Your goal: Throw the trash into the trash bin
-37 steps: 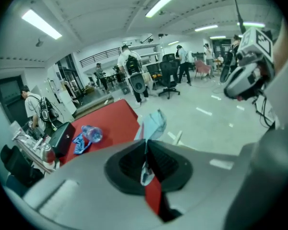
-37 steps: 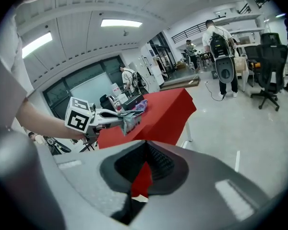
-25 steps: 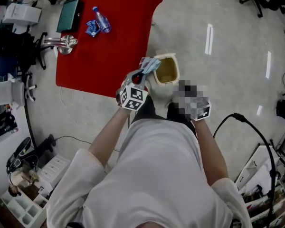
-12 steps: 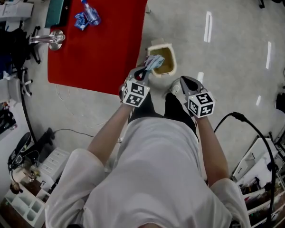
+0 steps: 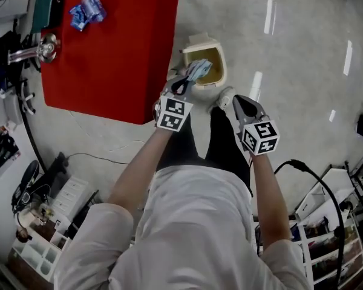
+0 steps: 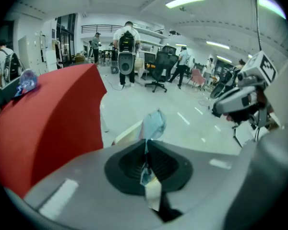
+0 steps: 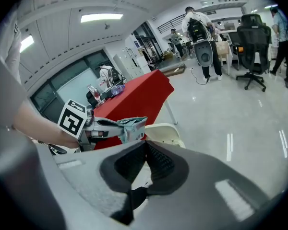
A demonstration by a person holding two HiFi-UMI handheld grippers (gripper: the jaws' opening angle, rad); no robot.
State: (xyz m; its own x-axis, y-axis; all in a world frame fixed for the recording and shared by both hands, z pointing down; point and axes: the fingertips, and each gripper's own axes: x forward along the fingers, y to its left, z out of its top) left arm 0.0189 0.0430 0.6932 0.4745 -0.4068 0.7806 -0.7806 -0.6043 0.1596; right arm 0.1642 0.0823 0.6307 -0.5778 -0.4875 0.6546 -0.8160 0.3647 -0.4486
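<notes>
One piece of trash (image 5: 198, 70), a crumpled light-blue wrapper, sticks out of the left gripper (image 5: 186, 83). Its jaws are shut tight on the wrapper's lower end, and the puffy top pokes out past the tips. The trash hangs right over the trash bin (image 5: 201, 42), a small cream bin with its mouth open at the top. The bin stands on the floor (image 5: 302, 53), just beside the corner of the red bench (image 5: 109, 59).

The right gripper (image 5: 237, 103) is near, on the other side of the bin. Its jaws are closed too, but nothing is in them. Far up the bench lie a bottle (image 5: 92, 2) and a small blue packet (image 5: 77, 18) right beside it.

I think the next step is to open the left jaws and let the trash fall. Some things could go wrong. The wrapper is light and floppy, so it may stick to a pad and not drop. It might also float sideways and land on the floor. From the head view it seems to hang closer to the bin's edge than to its middle, so letting go too soon could miss. The bin looks small and light as well. A bump from either gripper could tip it or push it away.
</notes>
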